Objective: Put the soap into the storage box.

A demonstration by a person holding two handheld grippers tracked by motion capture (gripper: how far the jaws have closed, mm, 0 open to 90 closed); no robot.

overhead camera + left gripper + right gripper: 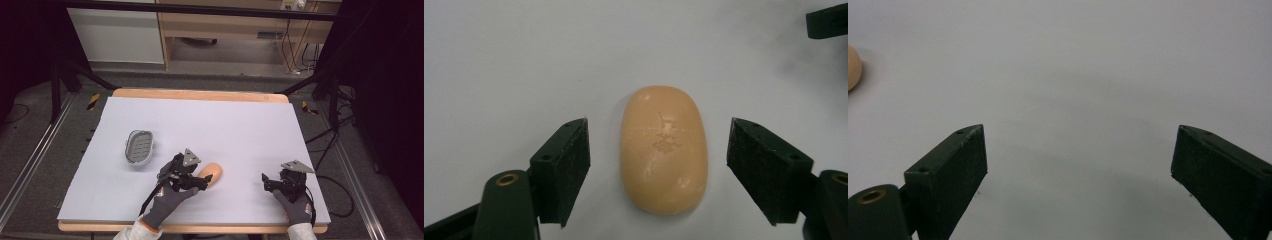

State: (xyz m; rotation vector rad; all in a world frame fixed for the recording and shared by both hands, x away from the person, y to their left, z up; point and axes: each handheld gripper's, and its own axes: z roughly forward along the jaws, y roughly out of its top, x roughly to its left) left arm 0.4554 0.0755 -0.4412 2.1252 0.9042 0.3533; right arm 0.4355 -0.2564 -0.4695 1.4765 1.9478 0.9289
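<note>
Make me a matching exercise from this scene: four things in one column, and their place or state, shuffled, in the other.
Things:
1. bar of soap
2. soap dish
3. left gripper
4. right gripper

Place or state:
A. open above bare white table, nothing between its jaws
B. grey, empty, at the table's left
C. peach-coloured, lying flat on the table
D. open, one jaw on either side of the soap, not touching it

Pairs: 1-C, 2-B, 3-D, 4-A
</note>
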